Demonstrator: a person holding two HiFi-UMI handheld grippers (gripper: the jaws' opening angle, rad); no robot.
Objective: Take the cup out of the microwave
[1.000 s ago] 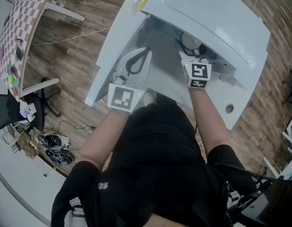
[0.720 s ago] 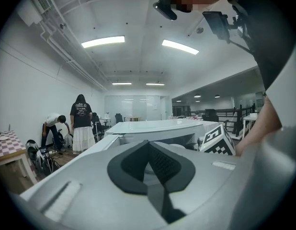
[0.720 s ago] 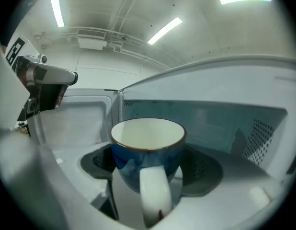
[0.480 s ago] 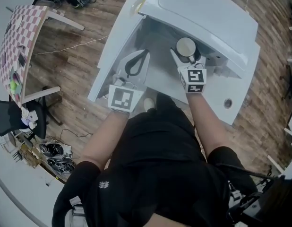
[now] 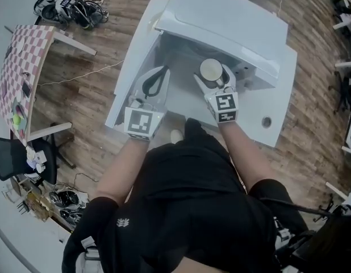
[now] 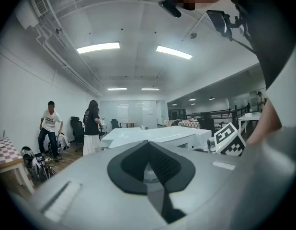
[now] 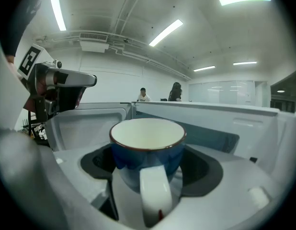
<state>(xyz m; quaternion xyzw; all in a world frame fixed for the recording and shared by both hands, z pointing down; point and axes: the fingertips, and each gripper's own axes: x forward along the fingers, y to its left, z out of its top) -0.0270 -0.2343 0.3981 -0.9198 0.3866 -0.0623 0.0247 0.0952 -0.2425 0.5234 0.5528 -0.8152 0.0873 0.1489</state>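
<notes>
Gripping a blue cup (image 7: 148, 150) by its sides, the right gripper (image 5: 212, 79) hovers outside the white microwave (image 5: 226, 21) — left gripper (image 5: 162, 71) closed, empty

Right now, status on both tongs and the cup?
Left tongs shut, empty. Right tongs clamped on cup, upright, at microwave opening. No obstruction seen.
</notes>
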